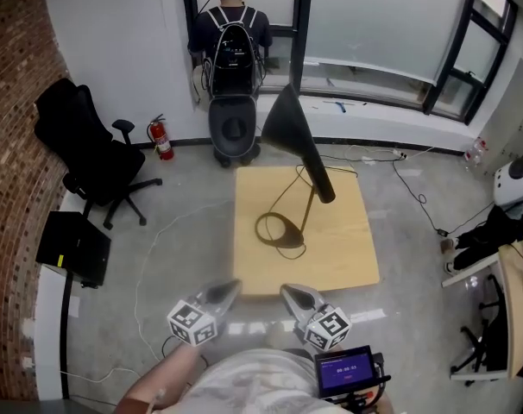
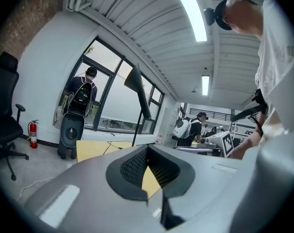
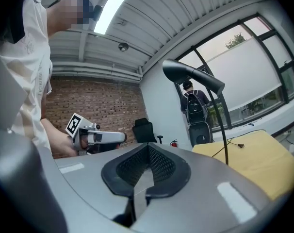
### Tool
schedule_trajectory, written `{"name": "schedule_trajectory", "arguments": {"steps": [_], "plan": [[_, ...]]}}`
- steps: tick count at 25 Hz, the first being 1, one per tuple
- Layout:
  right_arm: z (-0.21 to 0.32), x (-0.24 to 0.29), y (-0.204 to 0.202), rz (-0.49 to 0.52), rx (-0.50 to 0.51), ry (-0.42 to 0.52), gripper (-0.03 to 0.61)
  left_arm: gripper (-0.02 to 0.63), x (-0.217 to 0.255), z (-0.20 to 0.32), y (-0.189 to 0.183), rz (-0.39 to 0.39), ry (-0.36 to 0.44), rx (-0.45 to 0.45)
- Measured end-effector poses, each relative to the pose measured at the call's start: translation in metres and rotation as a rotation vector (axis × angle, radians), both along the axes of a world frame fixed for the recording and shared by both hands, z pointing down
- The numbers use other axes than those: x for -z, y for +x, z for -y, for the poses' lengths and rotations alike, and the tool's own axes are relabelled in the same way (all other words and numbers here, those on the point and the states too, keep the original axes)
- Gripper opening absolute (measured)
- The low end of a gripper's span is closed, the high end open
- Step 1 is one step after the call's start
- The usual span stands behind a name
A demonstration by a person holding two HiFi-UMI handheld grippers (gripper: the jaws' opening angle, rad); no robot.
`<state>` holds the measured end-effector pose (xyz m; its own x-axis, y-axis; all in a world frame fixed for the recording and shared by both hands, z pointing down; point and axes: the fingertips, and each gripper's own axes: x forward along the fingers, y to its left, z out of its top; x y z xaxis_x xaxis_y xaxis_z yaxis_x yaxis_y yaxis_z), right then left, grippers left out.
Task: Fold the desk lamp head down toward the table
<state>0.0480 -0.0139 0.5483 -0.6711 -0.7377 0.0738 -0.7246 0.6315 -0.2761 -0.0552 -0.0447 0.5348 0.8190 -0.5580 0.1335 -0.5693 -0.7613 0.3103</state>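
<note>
A black desk lamp stands on a small light wooden table [image 1: 348, 257]. Its ring base [image 1: 279, 229] lies on the tabletop, a thin stem [image 1: 308, 207] rises from it, and the cone-shaped head [image 1: 294, 134] is raised high and tilted. My left gripper [image 1: 229, 290] and right gripper [image 1: 289, 293] hover side by side just short of the table's near edge, both shut with nothing between the jaws. The lamp head [image 2: 137, 89] shows ahead in the left gripper view, and the head [image 3: 190, 75] with its stem [image 3: 223, 130] in the right gripper view, where the left gripper [image 3: 120, 137] also appears.
A person with a black backpack [image 1: 231, 33] stands at the window behind a black stool [image 1: 233, 129]. A black office chair [image 1: 85, 149] and a red fire extinguisher [image 1: 161, 138] sit at left. Cables [image 1: 408, 179] trail on the floor at right, beside another desk [image 1: 516, 291].
</note>
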Motion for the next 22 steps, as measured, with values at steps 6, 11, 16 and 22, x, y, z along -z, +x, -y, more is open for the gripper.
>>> {"name": "schedule_trajectory", "arguments": {"steps": [6, 11, 16, 22], "plan": [[0.03, 0.001, 0.035, 0.005, -0.041, 0.007, 0.012, 0.0, 0.01, 0.035, 0.03, 0.009, 0.018, -0.015], [0.051, 0.008, 0.053, 0.007, -0.044, 0.023, 0.012, 0.0, 0.015, 0.06, 0.052, 0.02, 0.017, -0.011], [0.072, 0.005, 0.07, -0.02, -0.051, 0.028, 0.012, 0.0, 0.012, 0.082, 0.072, 0.032, 0.014, -0.014], [0.099, 0.009, 0.087, -0.029, -0.073, 0.042, 0.012, 0.0, 0.018, 0.108, 0.086, 0.045, 0.029, -0.02]]}}
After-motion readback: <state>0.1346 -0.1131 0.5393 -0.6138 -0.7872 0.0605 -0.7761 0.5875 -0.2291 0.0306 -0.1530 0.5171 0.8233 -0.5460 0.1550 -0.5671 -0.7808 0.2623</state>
